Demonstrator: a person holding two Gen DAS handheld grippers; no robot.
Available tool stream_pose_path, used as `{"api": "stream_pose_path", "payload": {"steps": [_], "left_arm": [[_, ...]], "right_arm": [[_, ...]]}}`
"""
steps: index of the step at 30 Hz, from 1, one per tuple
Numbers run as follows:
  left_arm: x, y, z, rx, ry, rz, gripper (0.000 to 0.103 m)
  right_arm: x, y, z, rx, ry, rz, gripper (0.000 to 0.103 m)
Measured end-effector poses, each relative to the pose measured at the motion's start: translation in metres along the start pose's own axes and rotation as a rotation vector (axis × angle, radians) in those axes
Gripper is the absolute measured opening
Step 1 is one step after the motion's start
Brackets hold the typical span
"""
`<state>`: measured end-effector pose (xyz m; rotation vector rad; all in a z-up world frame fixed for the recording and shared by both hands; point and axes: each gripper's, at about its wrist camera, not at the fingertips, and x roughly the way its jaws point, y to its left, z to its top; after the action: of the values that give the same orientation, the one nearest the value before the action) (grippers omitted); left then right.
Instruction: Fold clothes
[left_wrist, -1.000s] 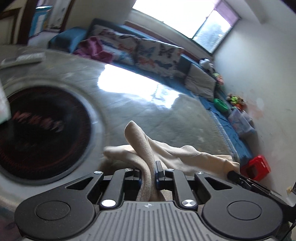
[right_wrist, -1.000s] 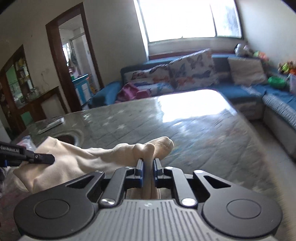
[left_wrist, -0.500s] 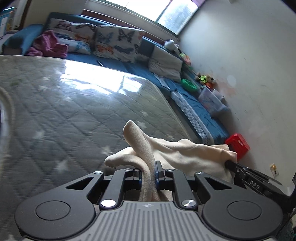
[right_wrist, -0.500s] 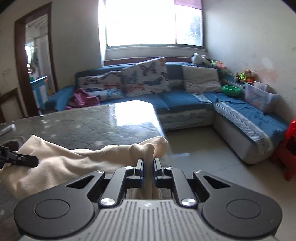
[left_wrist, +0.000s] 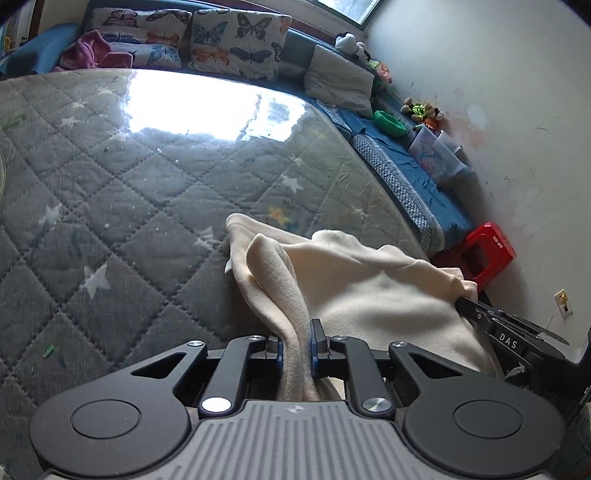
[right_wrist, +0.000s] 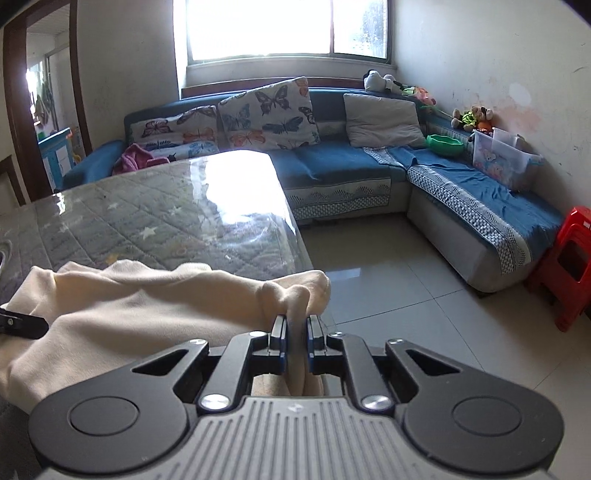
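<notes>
While each hand-held gripper is clamped on a bunched edge of the cream cloth (left_wrist: 369, 295), the fold itself looks barely under way. The left hand-held gripper (left_wrist: 296, 341) pinches a thick pleat between its blue pads, and the right hand-held gripper (right_wrist: 297, 339) does the same at the other end, where the fabric bulges past the fingertips. Between the two grips the cloth sags in a loose, rumpled span; its far edge reaches down towards the bench (left_wrist: 147, 206), whose quilted, star-printed cover shines under a clear sheet, though whether it touches there I cannot tell. The right end hangs close to the bench corner, with floor tiles (right_wrist: 388, 280) beyond. No crisp crease or squared edge shows anywhere, so I judge this to be the carrying or laying-out stage: the garment has yet to be spread flat, smoothed, and doubled over. No folded stack is in view, and a pink garment (right_wrist: 135, 158) lies crumpled on the sofa (right_wrist: 332, 162), perhaps waiting its turn.
</notes>
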<state>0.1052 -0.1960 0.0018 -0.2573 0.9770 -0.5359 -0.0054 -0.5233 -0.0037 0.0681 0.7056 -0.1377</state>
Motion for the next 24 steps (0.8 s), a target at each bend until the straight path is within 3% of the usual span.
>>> {"api": "stream_pose_path", "payload": {"steps": [3,6,11,14,24], "left_arm": [[-0.002,0.002,0.000,-0.004,0.004,0.014,0.019],[-0.010,0.002,0.003,0.018,-0.020,0.051,0.031],[-0.028,0.000,0.018,0.056,-0.109,0.113,0.029],[-0.029,-0.007,0.028,0.069,-0.130,0.081,0.029],[0.023,-0.031,0.037,0.126,-0.051,0.038,0.028]], "right_arm": [[-0.001,0.001,-0.003,-0.001,0.008,-0.002,0.011],[-0.006,-0.002,0.000,0.004,-0.010,-0.007,0.011],[-0.014,0.000,0.012,0.025,-0.041,0.040,0.013],[-0.005,0.007,0.017,0.028,-0.018,0.069,0.013],[0.032,0.025,0.021,0.021,0.029,0.066,0.015]]}}
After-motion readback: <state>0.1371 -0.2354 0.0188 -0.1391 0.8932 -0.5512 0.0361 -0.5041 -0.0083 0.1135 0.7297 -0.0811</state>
